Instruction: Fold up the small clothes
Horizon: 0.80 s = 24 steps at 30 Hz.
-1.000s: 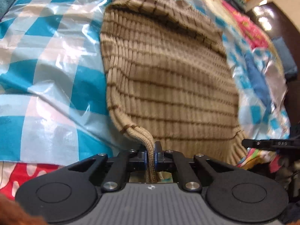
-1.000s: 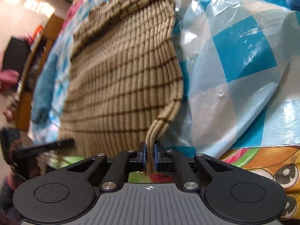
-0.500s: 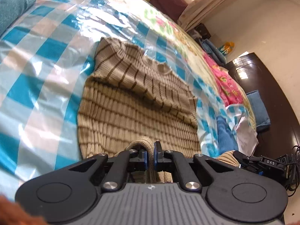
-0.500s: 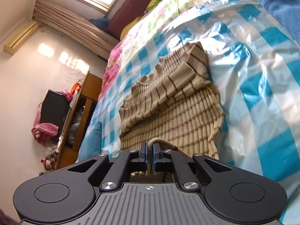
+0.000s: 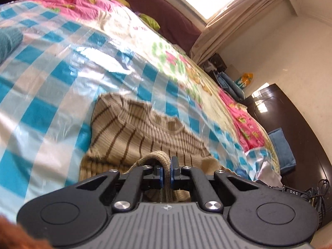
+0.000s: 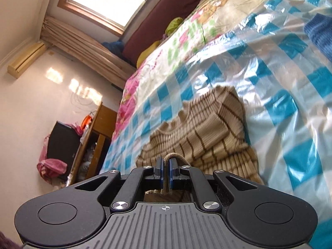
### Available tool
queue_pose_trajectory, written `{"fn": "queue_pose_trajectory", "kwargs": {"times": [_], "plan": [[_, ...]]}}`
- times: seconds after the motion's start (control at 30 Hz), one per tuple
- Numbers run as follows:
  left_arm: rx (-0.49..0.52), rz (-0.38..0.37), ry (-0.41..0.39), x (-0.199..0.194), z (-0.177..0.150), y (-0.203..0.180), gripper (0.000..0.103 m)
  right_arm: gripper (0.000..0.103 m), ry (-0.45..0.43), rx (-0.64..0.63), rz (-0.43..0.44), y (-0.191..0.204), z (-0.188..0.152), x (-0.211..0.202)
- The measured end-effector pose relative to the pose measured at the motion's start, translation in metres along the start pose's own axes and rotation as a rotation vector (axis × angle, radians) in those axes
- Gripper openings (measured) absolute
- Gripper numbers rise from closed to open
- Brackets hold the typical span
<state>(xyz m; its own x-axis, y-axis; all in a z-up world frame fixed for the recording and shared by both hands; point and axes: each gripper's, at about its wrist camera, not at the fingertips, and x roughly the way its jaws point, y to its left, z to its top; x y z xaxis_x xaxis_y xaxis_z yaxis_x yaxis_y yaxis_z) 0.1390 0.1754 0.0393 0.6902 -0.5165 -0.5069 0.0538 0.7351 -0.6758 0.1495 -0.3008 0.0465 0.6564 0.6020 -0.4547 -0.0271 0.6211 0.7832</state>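
A small tan ribbed sweater with brown stripes (image 5: pixel 134 137) lies on a blue-and-white checked plastic sheet (image 5: pixel 41 95) on the bed. It also shows in the right wrist view (image 6: pixel 203 137). My left gripper (image 5: pixel 167 166) is shut on the sweater's hem, lifted above the garment. My right gripper (image 6: pixel 166 166) is shut on the hem at the other corner, also raised. The lower half of the sweater hangs under both grippers and is mostly hidden.
A teal folded cloth (image 5: pixel 8 41) lies at the sheet's left edge. A blue knit item (image 6: pixel 319 33) lies at the right. A dark cabinet (image 5: pixel 290 128) stands right of the bed, a wooden shelf (image 6: pixel 93 141) left. Floral bedding and a window are beyond.
Both grippers have lifted the hem up and carried it toward the collar. The views have tilted up from the cloth to the room, and the sweater's lower half has bent over.
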Motion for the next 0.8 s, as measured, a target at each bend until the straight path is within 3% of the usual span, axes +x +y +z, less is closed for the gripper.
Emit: {"fn": "queue_pose_trajectory", "kwargs": {"times": [0.23,0.5,0.63,0.73,0.8], "plan": [[-0.011,0.01,-0.071,0.043,0.047,0.01,0.01,0.006,-0.077,0.006,-0.027,-0.006,0.045,0.047],[-0.026,0.097,-0.05,0.103,0.067,0.039,0.011,0.006,-0.059,0.033,-0.147,-0.03,0.07,0.12],[-0.12,0.124,-0.02,0.119,0.066,0.059,0.012,0.011,-0.031,0.05,-0.182,-0.042,0.072,0.14],[-0.17,0.117,-0.041,0.115,0.064,0.068,0.022,0.019,-0.046,0.104,-0.18,-0.052,0.075,0.141],[-0.187,0.115,-0.057,0.111,0.063,0.072,0.038,0.024,-0.063,0.12,-0.178,-0.056,0.076,0.137]]}}
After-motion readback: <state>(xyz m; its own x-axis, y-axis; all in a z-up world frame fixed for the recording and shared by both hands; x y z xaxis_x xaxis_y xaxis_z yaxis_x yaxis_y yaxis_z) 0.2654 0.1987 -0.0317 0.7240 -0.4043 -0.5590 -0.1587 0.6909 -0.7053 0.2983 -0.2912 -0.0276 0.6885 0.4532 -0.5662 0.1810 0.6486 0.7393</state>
